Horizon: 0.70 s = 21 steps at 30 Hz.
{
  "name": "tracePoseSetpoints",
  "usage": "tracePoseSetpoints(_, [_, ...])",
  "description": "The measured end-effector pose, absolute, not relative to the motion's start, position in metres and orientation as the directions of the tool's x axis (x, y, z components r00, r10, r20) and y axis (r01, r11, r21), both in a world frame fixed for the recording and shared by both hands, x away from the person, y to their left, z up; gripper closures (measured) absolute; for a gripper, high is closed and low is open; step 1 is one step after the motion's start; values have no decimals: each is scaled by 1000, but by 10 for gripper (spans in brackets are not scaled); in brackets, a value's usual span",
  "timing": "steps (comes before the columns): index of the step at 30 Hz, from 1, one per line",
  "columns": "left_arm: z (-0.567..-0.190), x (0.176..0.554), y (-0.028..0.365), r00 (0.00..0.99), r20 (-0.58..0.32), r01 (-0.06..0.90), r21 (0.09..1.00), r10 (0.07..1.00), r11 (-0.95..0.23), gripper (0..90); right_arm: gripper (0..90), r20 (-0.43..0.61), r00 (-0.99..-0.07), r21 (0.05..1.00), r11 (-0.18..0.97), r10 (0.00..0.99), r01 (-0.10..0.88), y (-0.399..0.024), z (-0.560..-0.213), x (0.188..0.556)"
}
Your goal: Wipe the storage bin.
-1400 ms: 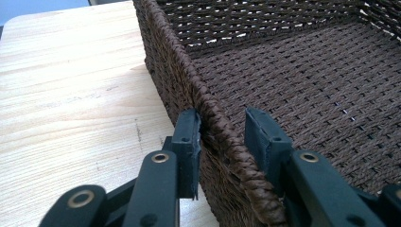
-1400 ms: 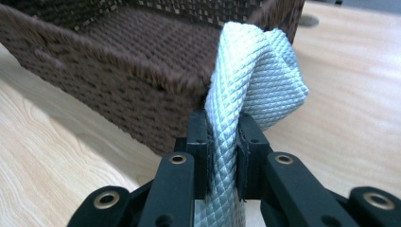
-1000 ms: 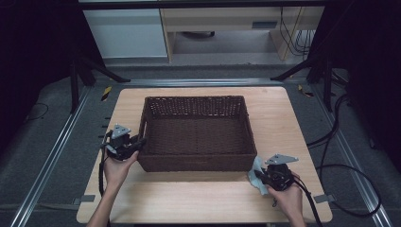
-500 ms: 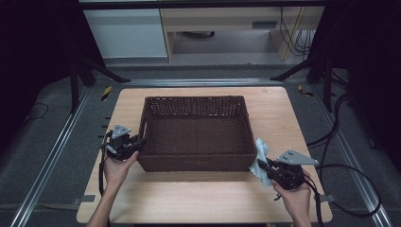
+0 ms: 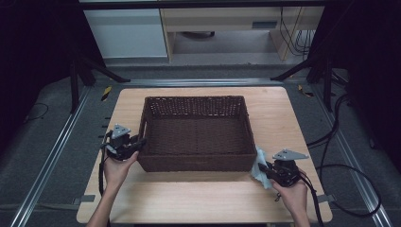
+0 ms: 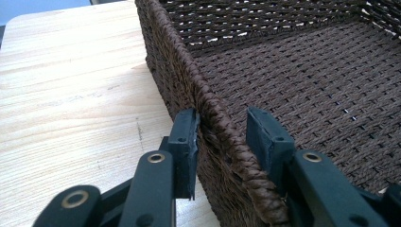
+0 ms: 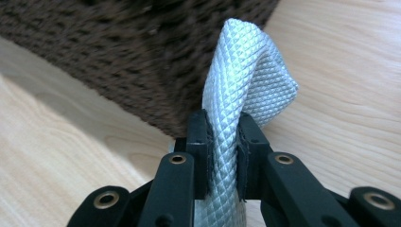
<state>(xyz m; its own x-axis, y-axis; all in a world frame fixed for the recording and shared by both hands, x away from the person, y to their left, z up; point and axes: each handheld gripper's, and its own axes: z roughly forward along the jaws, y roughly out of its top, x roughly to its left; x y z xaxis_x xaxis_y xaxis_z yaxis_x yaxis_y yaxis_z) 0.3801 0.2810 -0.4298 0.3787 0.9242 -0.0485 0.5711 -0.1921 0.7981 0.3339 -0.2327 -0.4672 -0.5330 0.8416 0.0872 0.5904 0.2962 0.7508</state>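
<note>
Since the earlier frames, the right gripper point(image 5: 265, 169) with its cloth point(image 5: 259, 161) is being lifted slightly by the basket's near right corner; the left one is being kept in place. Left gripper point(image 5: 137, 143): jaws are being held astride the wicker basket point(image 5: 196, 163) rim, outer pad touching, inner pad apart, so not clamped. Basket is judged stiff and light, best taken at the rim. Right gripper: jaws are being kept clamped on the soft, limp, light cloth, pinched at a fold.
</note>
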Motion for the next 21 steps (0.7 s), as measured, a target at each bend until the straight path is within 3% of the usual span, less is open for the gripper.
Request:
tracePoseSetpoints(12, [-430, 380, 281, 381, -49, 571, 798, 923, -193, 637, 790, 70, -387, 734, 215, 920, 644, -281, -470, 335])
tracePoseSetpoints(21, [-430, 380, 281, 381, -50, 571, 798, 923, -193, 636, 772, 71, -380, 682, 233, 922, 693, -283, -482, 340])
